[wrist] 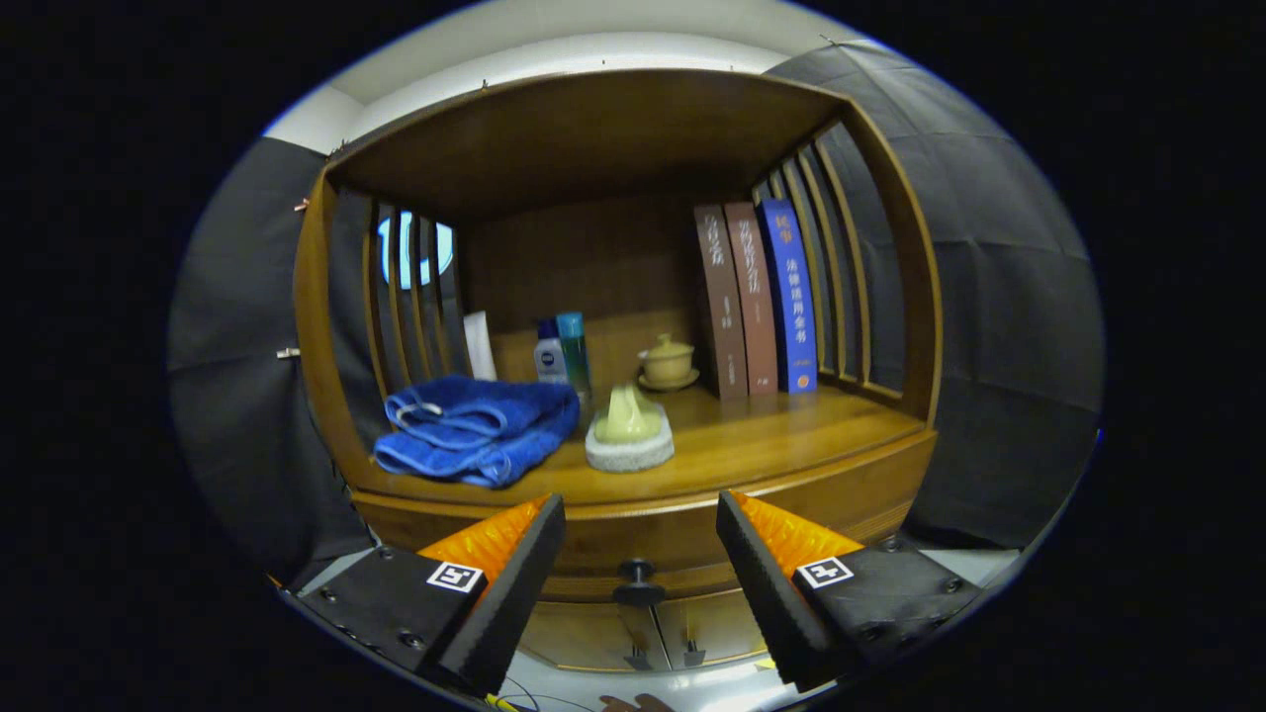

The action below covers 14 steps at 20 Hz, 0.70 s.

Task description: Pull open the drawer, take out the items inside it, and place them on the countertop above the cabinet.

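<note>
Wooden cabinet [890,465] stands ahead of the gripper [641,529], whose fingers are spread wide with nothing between them but air and, farther on, the dark round knob [637,571] of the drawer [643,549], whose front sits flush under the countertop [771,435]. On that countertop lie a folded blue towel [475,427], a pale yellow-green piece sitting on a white sponge [629,450], two small bottles [562,354], a lidded cup on a saucer [669,362] and three upright books [757,297]. This scene would suit a drawer shut and yet to be pulled, or one pushed closed again with its contents already set on top; whether anything lies inside is hidden. If the knob is the aim, a good grasp would call for lining the fingers level with it, one on each side, closing squarely on its neck instead of its rim, and pulling straight back along the drawer's run, since a skewed pull could jam the drawer or slip off so small a knob.
</note>
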{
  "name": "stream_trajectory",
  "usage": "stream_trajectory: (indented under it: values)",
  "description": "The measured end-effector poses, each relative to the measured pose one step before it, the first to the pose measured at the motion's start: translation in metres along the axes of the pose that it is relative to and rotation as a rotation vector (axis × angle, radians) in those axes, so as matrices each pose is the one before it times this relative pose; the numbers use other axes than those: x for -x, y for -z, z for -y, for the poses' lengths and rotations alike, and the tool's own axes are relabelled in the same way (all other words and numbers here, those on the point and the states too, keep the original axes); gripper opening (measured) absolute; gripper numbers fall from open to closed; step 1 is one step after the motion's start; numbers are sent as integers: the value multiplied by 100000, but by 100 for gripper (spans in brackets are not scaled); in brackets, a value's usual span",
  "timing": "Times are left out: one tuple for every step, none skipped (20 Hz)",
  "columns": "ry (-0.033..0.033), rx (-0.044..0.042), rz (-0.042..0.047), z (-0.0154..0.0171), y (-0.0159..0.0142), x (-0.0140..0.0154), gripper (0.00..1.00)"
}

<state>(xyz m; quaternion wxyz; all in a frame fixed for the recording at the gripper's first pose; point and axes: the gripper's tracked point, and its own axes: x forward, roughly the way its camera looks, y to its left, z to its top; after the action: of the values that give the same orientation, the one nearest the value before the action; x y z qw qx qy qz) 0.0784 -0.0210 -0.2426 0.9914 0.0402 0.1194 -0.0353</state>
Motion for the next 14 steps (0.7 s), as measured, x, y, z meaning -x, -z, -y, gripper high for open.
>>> stream_trajectory:
  values:
    - [207, 1188, 1853, -27, -1764, 562, 99]
    - [548, 1958, 1351, 56, -1676, 646, 99]
    - [374, 1798, 935, 44, -1776, 594, 99]
    - [-27, 1445, 242, -200, -1565, 593, 99]
    - [173, 397, 840, -113, -1692, 594, 99]
    - [-422, -100, 838, -122, -1639, 538, 99]
    - [-830, -645, 837, -320, -1618, 460, 99]
    - [-2065, -1625, 1313, -393, -1517, 617, 99]
    - [-1014, -1984, 1153, -299, -1410, 541, 99]
    - [-601, -1509, 176, -79, -1131, 457, 99]
    - [-360, -768, -360, -60, -844, 460, 99]
    - [124, 212, -820, 18, -762, 387, 99]
    - [-2, 937, -437, -109, -635, 268, 99]
    - [208, 1366, -218, -112, -637, 432, 99]
